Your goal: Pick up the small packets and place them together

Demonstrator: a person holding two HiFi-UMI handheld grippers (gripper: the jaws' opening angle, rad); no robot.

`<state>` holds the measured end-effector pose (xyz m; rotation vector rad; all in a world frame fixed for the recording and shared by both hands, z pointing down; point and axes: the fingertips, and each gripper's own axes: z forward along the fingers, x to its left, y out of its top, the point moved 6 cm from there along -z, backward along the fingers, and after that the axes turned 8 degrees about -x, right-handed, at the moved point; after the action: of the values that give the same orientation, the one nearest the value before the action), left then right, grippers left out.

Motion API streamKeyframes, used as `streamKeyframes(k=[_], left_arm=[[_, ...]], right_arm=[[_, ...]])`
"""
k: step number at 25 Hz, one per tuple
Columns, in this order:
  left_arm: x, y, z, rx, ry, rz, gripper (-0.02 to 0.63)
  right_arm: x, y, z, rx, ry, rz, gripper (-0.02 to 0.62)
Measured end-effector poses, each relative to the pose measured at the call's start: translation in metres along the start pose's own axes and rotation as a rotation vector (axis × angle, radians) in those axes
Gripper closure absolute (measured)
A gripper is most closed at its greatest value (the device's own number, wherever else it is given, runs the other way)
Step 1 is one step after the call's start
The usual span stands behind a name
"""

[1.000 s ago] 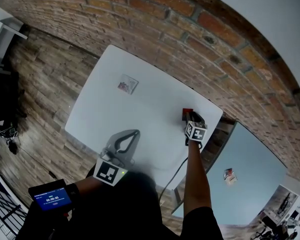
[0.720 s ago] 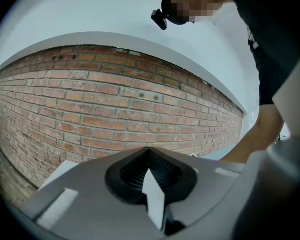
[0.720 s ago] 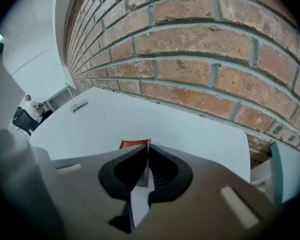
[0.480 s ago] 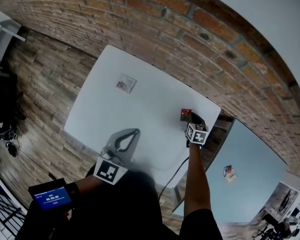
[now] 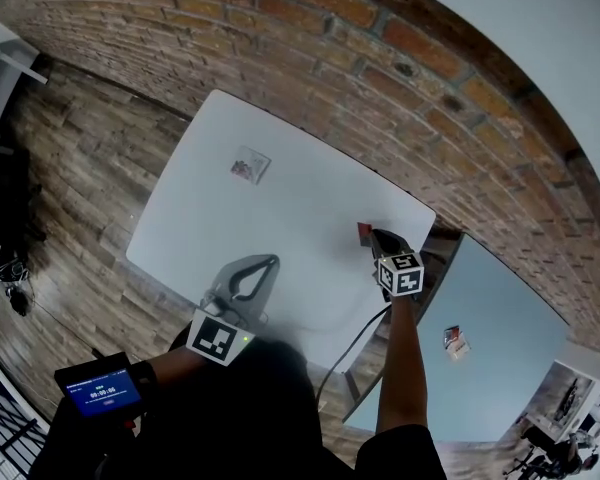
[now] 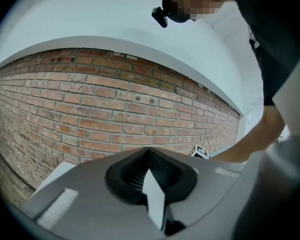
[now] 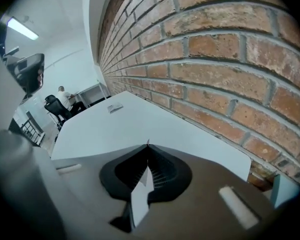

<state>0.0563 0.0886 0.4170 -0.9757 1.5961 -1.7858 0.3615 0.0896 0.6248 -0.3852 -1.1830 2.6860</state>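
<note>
Under me stands a white table [image 5: 310, 188], its far edge against a brick wall [image 5: 310, 38]. Wood-plank floor [image 5: 90, 158] runs off to my left. A second, pale table [image 5: 510, 358] stands lower right. A dark cable [image 5: 346, 353] hangs past the near edge. Low on my left a small screen [image 5: 98, 391] glows blue. Far across the room, someone [image 7: 65, 97] sits at a desk.

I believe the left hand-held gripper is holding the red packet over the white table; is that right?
Not quite: it is the right hand-held gripper that holds the red packet over the white table, as the head view shows.
</note>
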Motion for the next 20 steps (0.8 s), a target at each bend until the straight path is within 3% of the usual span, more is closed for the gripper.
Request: streamKeyframes(k=[6,12,17,20], left_arm=[[0.000,0.002,-0.009,-0.008,0.016,-0.017,0.606],[0.001,0.002,-0.020,-0.008,0.039,-0.023,0.606],[0.013,0.001,-0.037,-0.008,0.093,-0.026,0.606],[0.020,0.002,-0.046,-0.010,0.120,-0.024,0.606]], right_arm=[[0.045,0.002,0.002,0.023,0.193,-0.045,0.592],[0.102,-0.005,0.028,0.122,0.396,-0.115,0.591],[0.133,-0.009,0.056,0.179,0.502,-0.105,0.592],[0.145,-0.017,0.072,0.254,0.527,-0.199,0.591]])
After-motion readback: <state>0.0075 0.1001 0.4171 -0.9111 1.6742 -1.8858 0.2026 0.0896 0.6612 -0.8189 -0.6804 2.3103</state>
